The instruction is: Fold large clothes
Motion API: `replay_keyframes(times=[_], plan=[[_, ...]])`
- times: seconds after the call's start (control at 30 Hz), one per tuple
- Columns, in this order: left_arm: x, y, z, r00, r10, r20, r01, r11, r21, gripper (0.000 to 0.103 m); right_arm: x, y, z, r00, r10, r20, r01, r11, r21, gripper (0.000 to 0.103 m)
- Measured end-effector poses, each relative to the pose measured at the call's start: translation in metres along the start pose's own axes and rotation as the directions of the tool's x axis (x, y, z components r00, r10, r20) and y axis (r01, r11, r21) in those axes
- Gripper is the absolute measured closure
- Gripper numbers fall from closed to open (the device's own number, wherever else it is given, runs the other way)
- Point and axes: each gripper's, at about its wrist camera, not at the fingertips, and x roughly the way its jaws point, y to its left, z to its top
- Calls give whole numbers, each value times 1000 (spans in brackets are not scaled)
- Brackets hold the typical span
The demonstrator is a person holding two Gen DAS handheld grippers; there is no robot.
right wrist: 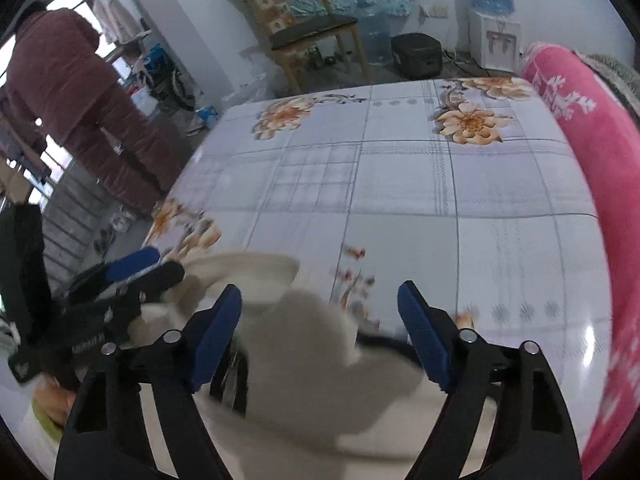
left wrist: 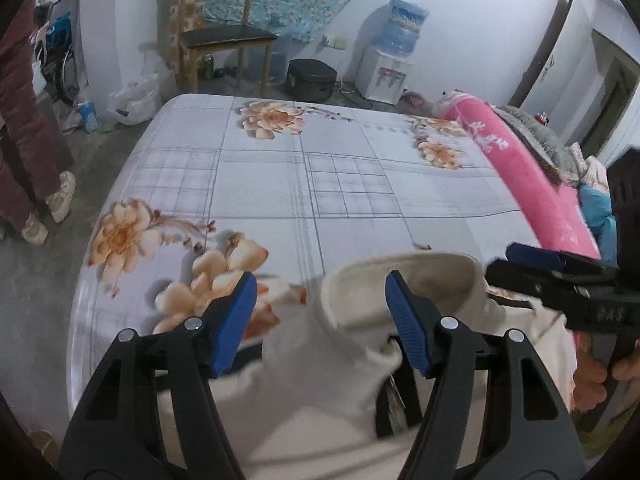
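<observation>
Cream-white fleece garment (left wrist: 320,368) with a soft stand-up collar lies bunched at the near edge of the bed, on the pale grey checked sheet printed with orange flowers (left wrist: 304,184). Going from the left: a person in a quilted maroon suit (right wrist: 72,92) stands on the concrete floor beside the bed. My left gripper (left wrist: 320,312) hangs over the garment with its blue-padded fingers (left wrist: 236,320) standing apart; the collar and a fold of fleece rise between them, and the pads press on nothing that I can see. My right gripper (right wrist: 320,332) sits just beside it to the right, its fingers also apart, a blurred hump of the same fabric between them with a black strip showing under its edge; neither pad bears on the cloth. Along the right side of the bed runs a rolled pink blanket with white blossoms (right wrist: 592,168).
</observation>
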Motion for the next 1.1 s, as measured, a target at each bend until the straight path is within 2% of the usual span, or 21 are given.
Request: replay_keyframes(times=[0.03, 0.13, 0.17, 0.23, 0.27, 0.3, 0.37, 0.6, 0.8, 0.97, 1.1], plan=[[5, 0, 1, 1000, 6, -3, -6, 1000, 3, 42, 7, -3, 5, 1000, 7, -9, -7, 1000, 10, 30], [17, 2, 0, 1000, -4, -28, 3, 1000, -5, 59, 26, -11, 11, 999, 22, -34, -21, 999, 41, 44], [17, 3, -2, 999, -5, -33, 4, 1000, -2, 69, 30, -12, 10, 998, 32, -45, -30, 999, 44, 55], [15, 3, -5, 999, -18, -37, 18, 1000, 13, 83, 30, -10, 9, 997, 64, -49, -61, 997, 43, 66], [12, 3, -7, 999, -27, -34, 28, 999, 24, 89, 27, -5, 7, 996, 75, -47, -74, 997, 21, 75], [9, 1, -9, 999, -30, -34, 32, 999, 40, 91, 24, -3, 6, 996, 72, -45, -72, 997, 5, 85], [-2, -5, -13, 999, -36, -22, 37, 997, 74, 94, 14, 7, 2, 998, 58, -37, -60, 997, -46, 91], [-50, -32, -33, 999, -50, 19, 45, 978, 206, 95, -31, 36, -29, 1000, -1, -3, 1, 979, -206, 95], [-78, -47, -68, 999, 5, -32, 4, 955, 298, 96, -53, 52, -78, 998, -60, -2, 56, 947, -315, 96], [-72, -48, -114, 993, 62, -98, -25, 942, 335, 95, -44, 50, -121, 993, -113, -42, 91, 928, -362, 95], [-53, -42, -134, 987, 108, -118, -64, 942, 329, 93, -35, 46, -142, 983, -163, -88, 116, 911, -396, 87]])
